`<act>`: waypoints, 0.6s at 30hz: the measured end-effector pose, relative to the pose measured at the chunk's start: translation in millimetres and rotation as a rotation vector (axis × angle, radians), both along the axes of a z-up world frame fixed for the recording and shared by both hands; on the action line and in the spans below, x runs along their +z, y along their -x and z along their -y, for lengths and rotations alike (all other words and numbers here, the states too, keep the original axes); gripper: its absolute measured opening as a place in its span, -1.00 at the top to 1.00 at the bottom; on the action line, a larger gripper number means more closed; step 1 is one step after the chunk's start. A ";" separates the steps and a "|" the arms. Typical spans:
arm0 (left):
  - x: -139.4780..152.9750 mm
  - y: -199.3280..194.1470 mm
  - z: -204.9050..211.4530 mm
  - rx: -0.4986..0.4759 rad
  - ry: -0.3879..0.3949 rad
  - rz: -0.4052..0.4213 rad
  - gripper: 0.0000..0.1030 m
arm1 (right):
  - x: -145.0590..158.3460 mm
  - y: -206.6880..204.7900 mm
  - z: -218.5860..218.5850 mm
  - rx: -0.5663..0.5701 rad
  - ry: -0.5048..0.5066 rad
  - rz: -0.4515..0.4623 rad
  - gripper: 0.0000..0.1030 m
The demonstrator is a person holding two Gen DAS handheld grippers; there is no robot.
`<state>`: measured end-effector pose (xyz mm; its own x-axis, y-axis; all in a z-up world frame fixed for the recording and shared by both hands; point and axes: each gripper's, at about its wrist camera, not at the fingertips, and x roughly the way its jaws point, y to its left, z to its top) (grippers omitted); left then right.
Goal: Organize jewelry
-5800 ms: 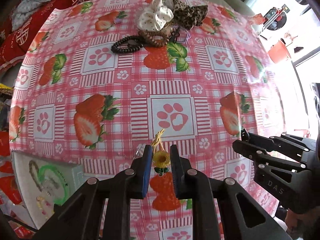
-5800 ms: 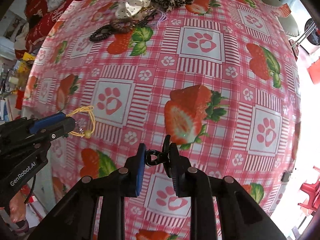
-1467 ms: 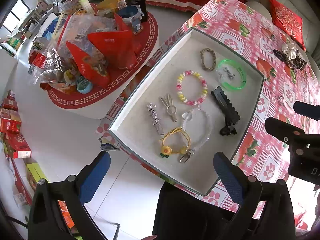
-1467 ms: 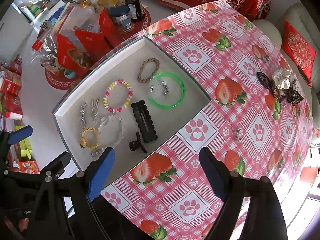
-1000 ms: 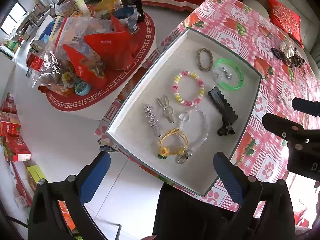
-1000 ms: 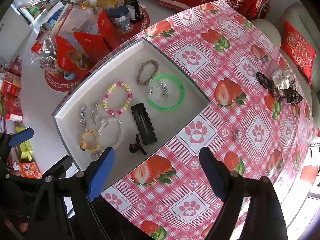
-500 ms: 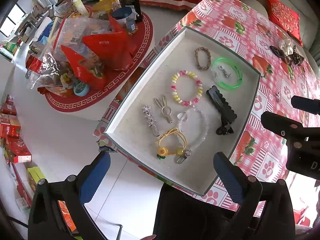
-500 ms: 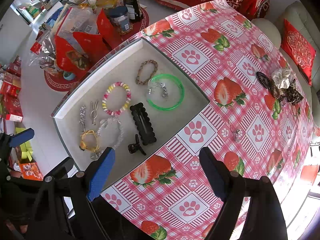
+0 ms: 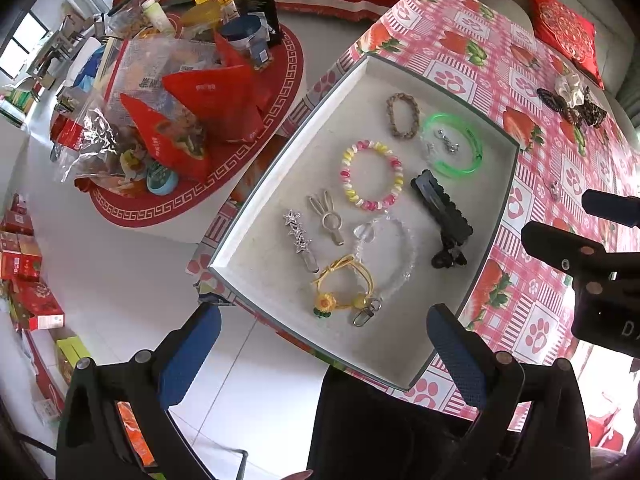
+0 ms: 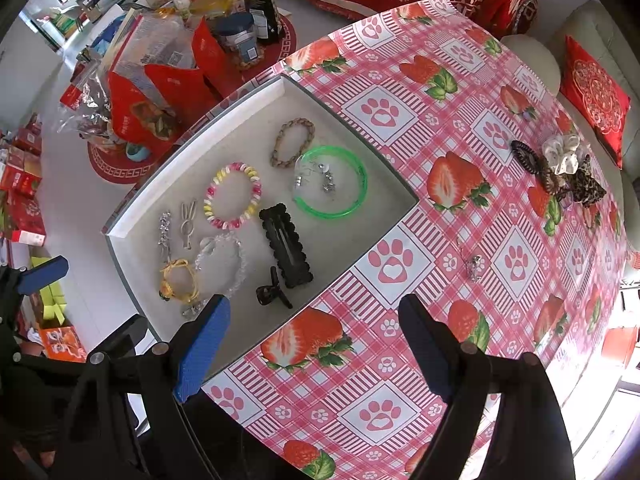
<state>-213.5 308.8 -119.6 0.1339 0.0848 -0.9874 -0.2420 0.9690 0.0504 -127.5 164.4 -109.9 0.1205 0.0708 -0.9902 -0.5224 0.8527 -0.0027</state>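
Between picks: left gripper [image 9: 324, 340] and right gripper [image 10: 314, 334] both spread, empty, above shallow grey tray [image 10: 396, 194]; next, likely small silver trinket [image 10: 474, 266] at three o'clock.

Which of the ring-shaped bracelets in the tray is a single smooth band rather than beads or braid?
The translucent green plastic bangle, at the tray's far corner. The pink-and-yellow and clear bracelets are beaded; the brown one is braided.

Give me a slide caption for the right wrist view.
Open right tongs above the tray of sorted jewelry, hair ties left on the strawberry tablecloth.
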 end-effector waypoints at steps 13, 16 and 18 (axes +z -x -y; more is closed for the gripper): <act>-1.3 -3.3 -0.5 -0.006 -0.004 0.000 -1.00 | 0.3 -2.4 1.7 -0.004 -0.002 -0.001 -0.71; -1.5 -3.8 -0.6 -0.005 -0.002 -0.002 -1.00 | -0.1 -2.8 1.4 0.000 0.000 -0.002 -0.71; -1.4 -3.5 -0.1 -0.003 -0.003 -0.001 -1.00 | -0.4 -3.2 1.4 0.001 -0.001 -0.002 -0.71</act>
<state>-210.1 308.9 -121.0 0.1330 0.0873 -0.9873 -0.2386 0.9696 0.0536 -124.2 163.0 -110.3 0.1183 0.0722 -0.9904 -0.5232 0.8522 -0.0004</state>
